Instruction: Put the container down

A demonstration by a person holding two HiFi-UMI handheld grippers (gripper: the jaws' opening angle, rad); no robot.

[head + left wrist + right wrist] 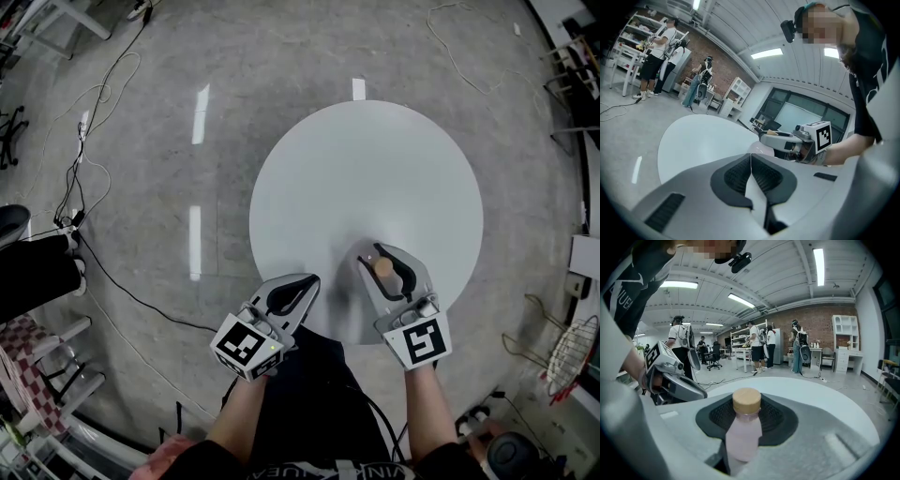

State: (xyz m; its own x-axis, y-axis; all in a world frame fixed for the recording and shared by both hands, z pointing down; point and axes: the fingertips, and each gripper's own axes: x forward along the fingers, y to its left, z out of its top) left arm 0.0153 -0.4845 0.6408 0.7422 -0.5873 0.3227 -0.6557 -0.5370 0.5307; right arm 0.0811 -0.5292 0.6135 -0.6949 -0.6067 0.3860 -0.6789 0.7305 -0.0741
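Table [375, 159]: bare top extends ahead of both grippers. At its near rim the left gripper [302, 283] stands beside the right gripper [377, 253], a gap between them.

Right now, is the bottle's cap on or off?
On. The tan cap sits closed over the neck of the pale pink bottle, which the right gripper holds between its jaws.

Only cut-off, unreadable white letters cross the black shirt [623, 300].
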